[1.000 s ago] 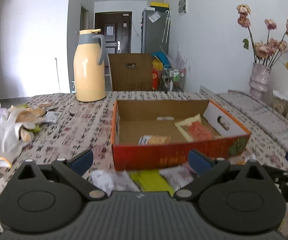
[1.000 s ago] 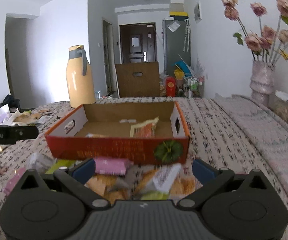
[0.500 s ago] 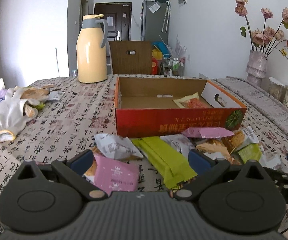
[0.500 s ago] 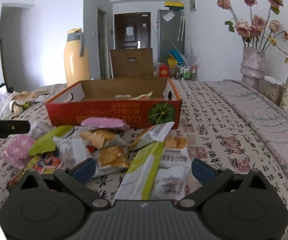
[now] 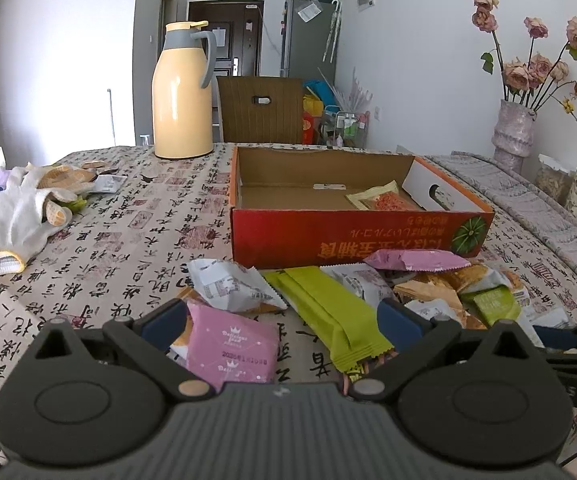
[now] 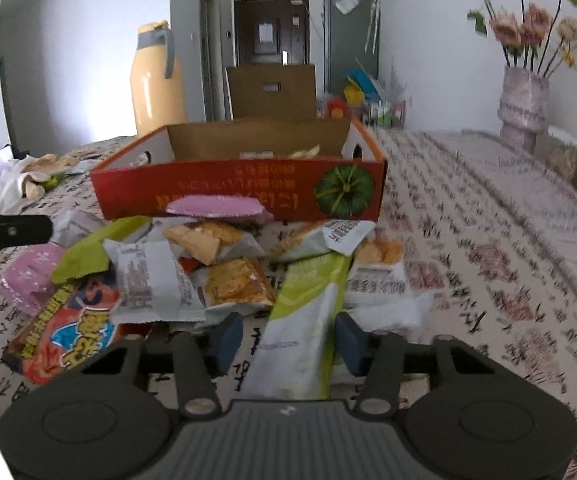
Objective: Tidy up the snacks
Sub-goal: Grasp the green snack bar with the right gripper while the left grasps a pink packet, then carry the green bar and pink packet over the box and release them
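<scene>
Closing right gripper (image 6: pixel 288 340) on green-white packet (image 6: pixel 304 320) at lower centre, left gripper (image 5: pixel 282 322) wide; next, lifting into box (image 6: pixel 248 188)

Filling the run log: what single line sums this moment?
right hand-held gripper: closing around green-white packet | left hand-held gripper: open | box: few snacks

We hold our left gripper (image 5: pixel 282 320) low with its jaws spread wide, while our right gripper (image 6: pixel 288 338) (tilted downward) has its jaws closing.
</scene>
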{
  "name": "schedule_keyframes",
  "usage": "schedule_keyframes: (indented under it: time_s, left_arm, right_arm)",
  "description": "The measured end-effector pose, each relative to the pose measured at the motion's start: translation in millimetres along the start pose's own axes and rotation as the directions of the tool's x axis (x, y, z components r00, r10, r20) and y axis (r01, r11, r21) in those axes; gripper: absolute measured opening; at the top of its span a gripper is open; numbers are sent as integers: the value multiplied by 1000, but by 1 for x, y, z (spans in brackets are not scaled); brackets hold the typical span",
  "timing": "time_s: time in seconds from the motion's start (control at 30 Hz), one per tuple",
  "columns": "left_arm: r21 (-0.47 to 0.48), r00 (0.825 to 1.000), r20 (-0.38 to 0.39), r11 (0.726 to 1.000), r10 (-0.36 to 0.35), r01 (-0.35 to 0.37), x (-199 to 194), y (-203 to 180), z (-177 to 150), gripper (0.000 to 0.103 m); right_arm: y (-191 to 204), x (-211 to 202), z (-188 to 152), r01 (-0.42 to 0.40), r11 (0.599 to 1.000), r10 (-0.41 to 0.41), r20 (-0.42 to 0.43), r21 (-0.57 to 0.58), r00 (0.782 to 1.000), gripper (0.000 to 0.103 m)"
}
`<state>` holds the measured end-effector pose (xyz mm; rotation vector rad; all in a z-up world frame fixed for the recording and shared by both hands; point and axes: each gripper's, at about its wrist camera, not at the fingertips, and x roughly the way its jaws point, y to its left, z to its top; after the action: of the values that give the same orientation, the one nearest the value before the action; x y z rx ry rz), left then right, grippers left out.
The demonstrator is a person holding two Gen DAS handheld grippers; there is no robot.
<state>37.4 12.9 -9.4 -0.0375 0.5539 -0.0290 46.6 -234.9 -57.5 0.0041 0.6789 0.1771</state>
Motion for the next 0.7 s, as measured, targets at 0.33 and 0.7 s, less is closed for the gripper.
schedule_keyframes:
  time_s: [0.33, 0.7]
  left_arm:
    - [-7, 1000, -11, 1000, -1, 1, 2, 2, -1, 103]
    - [-23, 999, -43, 999, 31, -32, 4, 12, -3, 103]
  right_arm:
    - [1, 16, -4, 33, 999, -33, -9, -10, 999, 37]
    - [-10, -9, 0, 11, 998, -19, 123, 65, 992, 36]
